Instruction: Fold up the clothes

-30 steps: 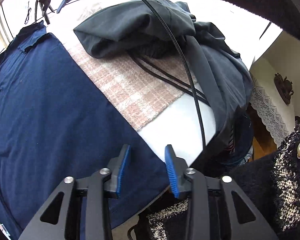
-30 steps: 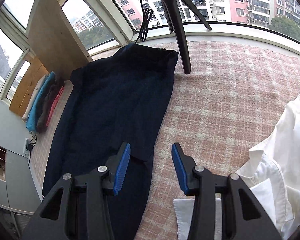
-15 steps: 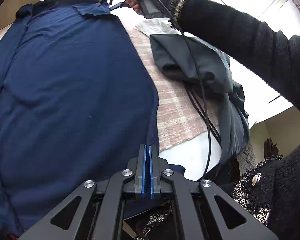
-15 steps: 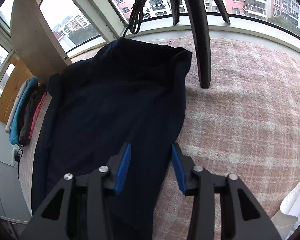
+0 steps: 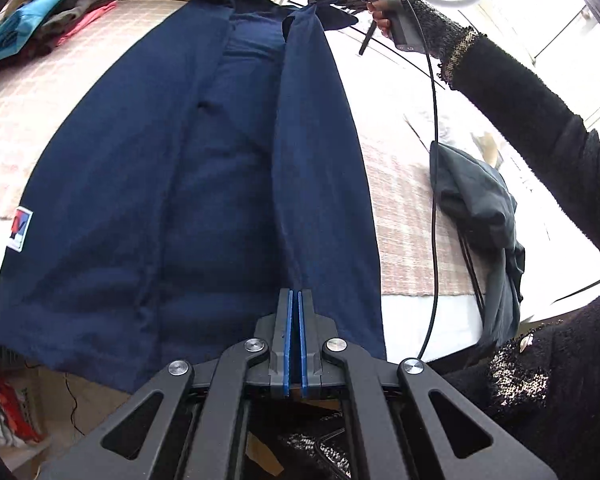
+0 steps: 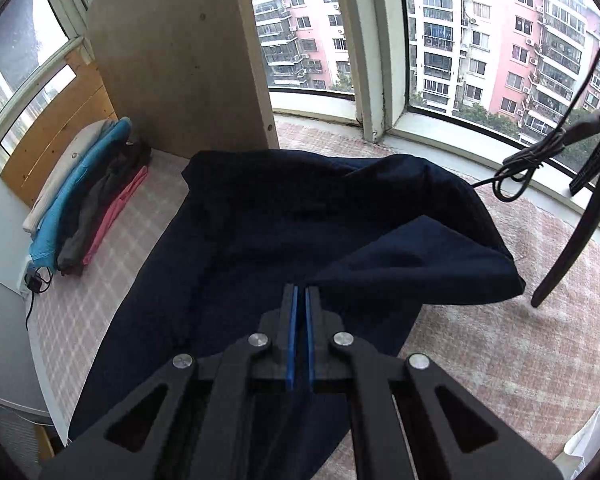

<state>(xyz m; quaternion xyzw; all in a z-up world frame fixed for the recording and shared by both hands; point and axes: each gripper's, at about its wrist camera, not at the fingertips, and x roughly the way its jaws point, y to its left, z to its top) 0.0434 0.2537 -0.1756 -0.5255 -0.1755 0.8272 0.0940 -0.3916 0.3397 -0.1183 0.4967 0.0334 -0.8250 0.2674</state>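
My right hand-held gripper: blue pads pinched on an edge of the navy garment, one side lifted and folded over toward the middle. Pink-checked cloth underneath. Folded clothes stack far left by a wooden panel. Coiled black cable near the window

Each gripper is built from matte black linkage arms with triangular cut-outs, joined by round silver screws, and its fingers are lined with blue ribbed pads. A thin black cable is seen trailing from the right hand. A fuzzy black sleeve is worn, trimmed at the cuff with what may be metallic tweed.
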